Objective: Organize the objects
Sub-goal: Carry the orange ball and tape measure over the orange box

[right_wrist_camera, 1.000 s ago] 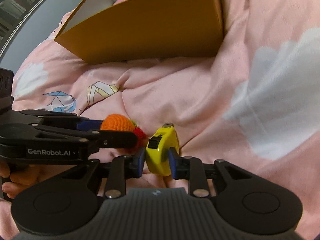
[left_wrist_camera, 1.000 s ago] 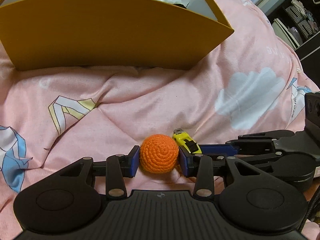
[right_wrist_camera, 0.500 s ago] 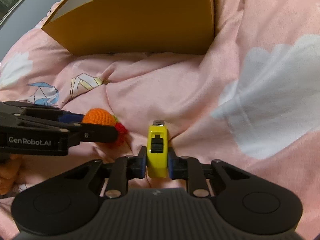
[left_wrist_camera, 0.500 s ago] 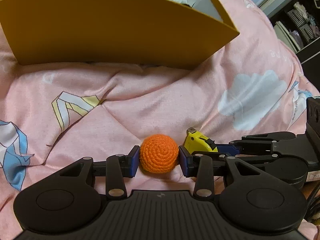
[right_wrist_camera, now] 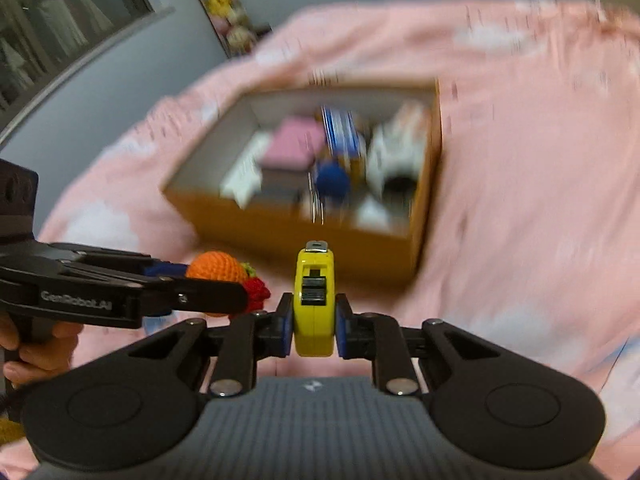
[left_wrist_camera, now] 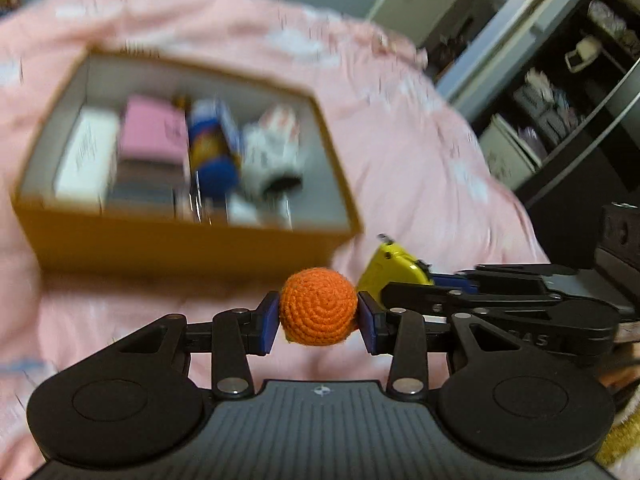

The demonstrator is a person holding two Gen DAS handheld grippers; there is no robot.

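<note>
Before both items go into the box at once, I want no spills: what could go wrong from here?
1. The left gripper and right gripper are close side by side; they could collide over the box.
2. The box already looks crowded, so the crocheted orange ball or yellow tape measure might land on other items.
3. The round ball is pinched only at its sides and could slip.

Bed (left_wrist_camera: 420, 148) covered by pink quilt (right_wrist_camera: 540, 200), white cloud prints, creased. Open mustard-yellow cardboard box (left_wrist_camera: 180, 244) sits directly on quilt, white inside. Box contents blurred: pink block, white box, blue-capped item, white plush. In right wrist view box (right_wrist_camera: 428, 200) stands mid-bed, quilt showing on all sides. Nothing else discernible lying on quilt; blur heavy.
</note>
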